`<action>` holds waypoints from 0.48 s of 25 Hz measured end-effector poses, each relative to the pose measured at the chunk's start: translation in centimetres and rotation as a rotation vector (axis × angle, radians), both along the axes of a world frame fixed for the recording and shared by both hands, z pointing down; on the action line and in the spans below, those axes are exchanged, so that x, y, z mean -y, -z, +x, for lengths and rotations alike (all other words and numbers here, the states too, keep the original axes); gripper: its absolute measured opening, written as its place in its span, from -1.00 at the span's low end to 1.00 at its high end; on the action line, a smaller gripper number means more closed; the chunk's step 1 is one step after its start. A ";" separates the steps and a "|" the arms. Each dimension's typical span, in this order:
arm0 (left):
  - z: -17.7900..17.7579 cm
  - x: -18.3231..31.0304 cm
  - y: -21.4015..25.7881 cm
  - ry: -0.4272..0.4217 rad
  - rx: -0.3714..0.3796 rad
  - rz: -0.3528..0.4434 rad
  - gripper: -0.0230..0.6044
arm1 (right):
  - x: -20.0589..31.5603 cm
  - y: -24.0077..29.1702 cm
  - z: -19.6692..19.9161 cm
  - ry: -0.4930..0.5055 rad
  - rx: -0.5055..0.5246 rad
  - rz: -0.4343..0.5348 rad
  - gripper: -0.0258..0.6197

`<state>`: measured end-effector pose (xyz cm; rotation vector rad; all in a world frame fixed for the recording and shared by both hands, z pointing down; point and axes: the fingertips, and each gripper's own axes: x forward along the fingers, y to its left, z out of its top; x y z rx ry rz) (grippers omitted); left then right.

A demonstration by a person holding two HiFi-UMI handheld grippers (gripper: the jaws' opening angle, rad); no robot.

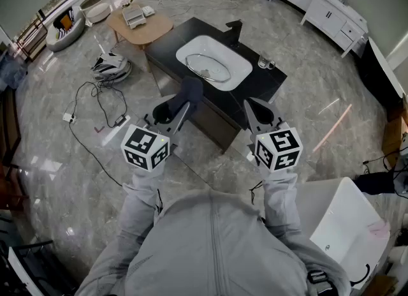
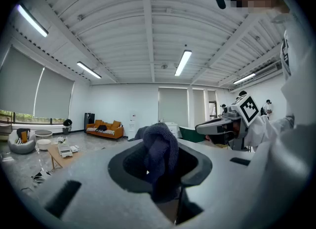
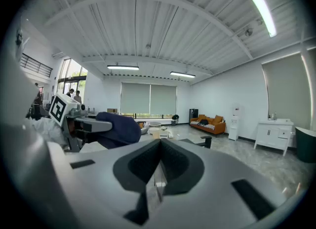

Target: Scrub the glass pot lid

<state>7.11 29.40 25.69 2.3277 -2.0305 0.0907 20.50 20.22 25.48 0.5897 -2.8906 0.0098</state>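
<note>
The glass pot lid [image 1: 208, 67] lies in the white basin [image 1: 237, 70] set in a black counter [image 1: 171, 44] ahead of me. My left gripper [image 1: 187, 97] is held up in front of the counter's near edge, shut on a dark blue cloth [image 1: 192, 88]. That cloth [image 2: 160, 152] bulges out between its jaws in the left gripper view. To its right, my right gripper [image 1: 250, 106] is level with it, shut and with nothing in it. The right gripper view shows its jaws pressed together, with the cloth [image 3: 117, 129] off to the left.
A black faucet [image 1: 233, 29] stands behind the basin, and two small glasses [image 1: 265, 63] sit at the counter's right end. A low wooden table [image 1: 141, 24] is beyond on the left. Cables [image 1: 95, 100] trail on the floor. A white tub [image 1: 347, 224] is near my right.
</note>
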 end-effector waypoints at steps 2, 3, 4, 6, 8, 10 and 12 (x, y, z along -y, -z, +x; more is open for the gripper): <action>-0.2 0.1 0.0 0.003 -0.002 -0.003 -0.57 | 0.1 0.0 -0.1 -0.002 0.002 -0.003 -0.83; -0.3 0.1 0.0 0.005 -0.002 -0.005 -0.57 | 0.1 0.1 -0.2 -0.001 0.004 -0.004 -0.83; -0.3 0.1 -0.1 0.007 -0.003 -0.007 -0.57 | 0.0 0.1 -0.3 0.001 0.007 -0.006 -0.83; -0.5 0.1 -0.3 0.008 -0.004 -0.010 -0.57 | -0.2 0.1 -0.6 0.013 0.009 -0.008 -0.83; -0.7 -0.1 -0.3 0.005 -0.007 -0.009 -0.57 | -0.7 0.0 -1.0 0.030 0.003 -0.007 -0.83; -0.9 -0.3 -0.2 -0.001 -0.012 -0.009 -0.57 | -1.2 0.0 -1.3 0.041 -0.007 -0.013 -0.83; -1.0 -0.7 -0.2 -0.007 -0.015 -0.010 -0.57 | -1.6 0.0 -1.6 0.042 -0.012 -0.023 -0.83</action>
